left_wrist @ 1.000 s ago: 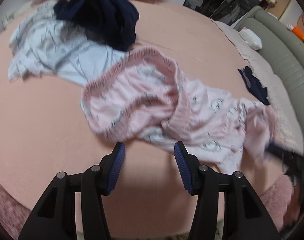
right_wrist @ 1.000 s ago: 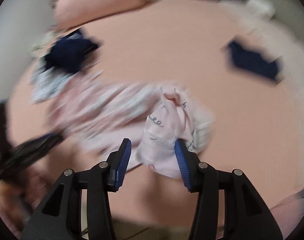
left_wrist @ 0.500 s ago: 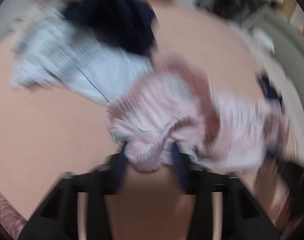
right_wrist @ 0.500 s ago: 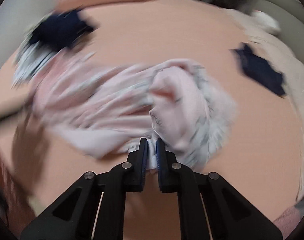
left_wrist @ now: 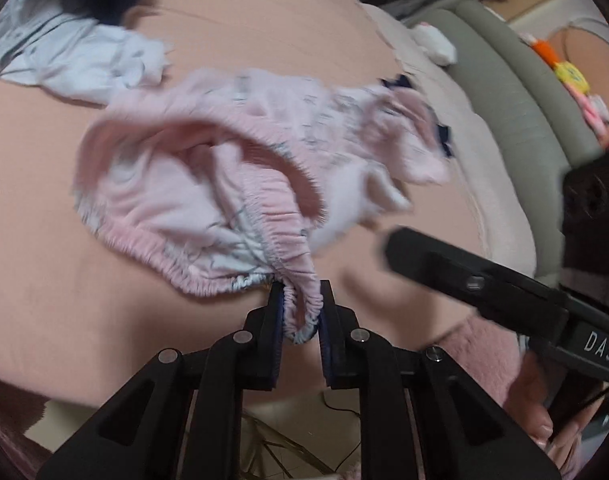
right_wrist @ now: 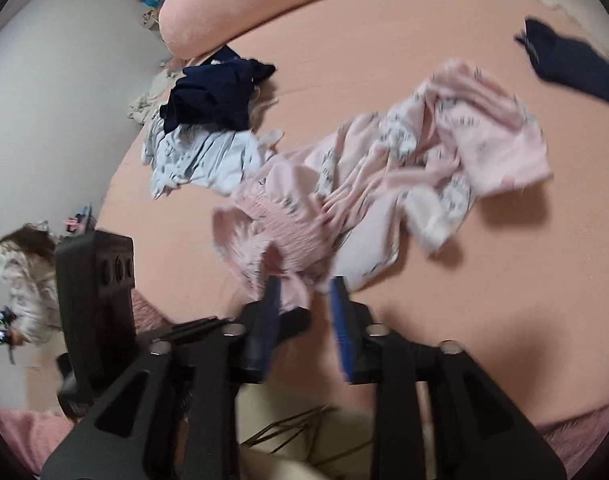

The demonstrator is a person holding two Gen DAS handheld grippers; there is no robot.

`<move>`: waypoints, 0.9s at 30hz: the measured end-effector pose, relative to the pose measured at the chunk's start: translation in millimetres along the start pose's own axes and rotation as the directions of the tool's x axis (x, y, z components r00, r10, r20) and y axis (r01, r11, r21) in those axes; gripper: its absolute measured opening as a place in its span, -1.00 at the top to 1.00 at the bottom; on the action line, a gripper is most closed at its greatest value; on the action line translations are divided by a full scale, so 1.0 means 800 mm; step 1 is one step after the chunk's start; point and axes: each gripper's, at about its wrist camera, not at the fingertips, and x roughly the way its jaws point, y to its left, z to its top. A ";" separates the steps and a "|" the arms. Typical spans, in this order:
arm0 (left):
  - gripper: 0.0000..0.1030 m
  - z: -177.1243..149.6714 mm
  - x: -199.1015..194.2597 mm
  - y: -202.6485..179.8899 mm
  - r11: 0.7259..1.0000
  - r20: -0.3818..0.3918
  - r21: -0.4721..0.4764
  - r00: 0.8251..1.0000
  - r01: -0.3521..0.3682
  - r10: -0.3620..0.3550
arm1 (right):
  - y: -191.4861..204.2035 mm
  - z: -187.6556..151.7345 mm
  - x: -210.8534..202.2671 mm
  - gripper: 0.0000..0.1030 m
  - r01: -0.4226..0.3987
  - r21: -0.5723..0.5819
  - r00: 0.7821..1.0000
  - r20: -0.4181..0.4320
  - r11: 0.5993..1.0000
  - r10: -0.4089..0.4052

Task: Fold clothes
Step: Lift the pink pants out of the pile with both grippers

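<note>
Where a second ago its jaws stood wide and short of the cloth, the left gripper (left_wrist: 300,312) now pinches the gathered elastic waistband of the pink printed pajama pants (left_wrist: 232,168), which trail away across the peach bedsheet (left_wrist: 44,240). At far left, the pale blue pajama top (left_wrist: 76,64) and navy garment (right_wrist: 212,92) lie heaped together as before, now just clear of the pink cloth. To the right, the right gripper (right_wrist: 304,304), clamped on a pant leg half a second ago, has parted its fingers; a fold of pink fabric sits loosely between them. Farther right, a small navy piece (right_wrist: 568,68) lies apart.
</note>
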 end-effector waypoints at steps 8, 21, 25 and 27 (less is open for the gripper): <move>0.26 -0.011 0.012 -0.024 0.993 -0.105 0.063 0.990 0.099 -0.092 | -0.074 -0.007 0.025 -0.07 -0.028 0.054 0.996 -0.087 0.998 0.033; 0.24 0.042 -0.025 -0.046 0.922 0.024 0.310 0.971 -0.233 0.237 | -0.103 -0.005 -0.026 0.83 0.386 0.081 0.917 0.071 0.919 -0.391; 0.19 0.056 0.025 -0.095 0.855 -0.003 0.462 0.964 -0.235 0.266 | -0.113 -0.020 -0.068 0.82 0.370 0.097 0.921 0.088 0.924 -0.379; 0.20 0.062 0.044 -0.107 0.818 0.019 0.491 0.942 -0.301 0.335 | -0.117 -0.028 -0.067 0.82 0.386 0.098 0.915 0.084 0.917 -0.394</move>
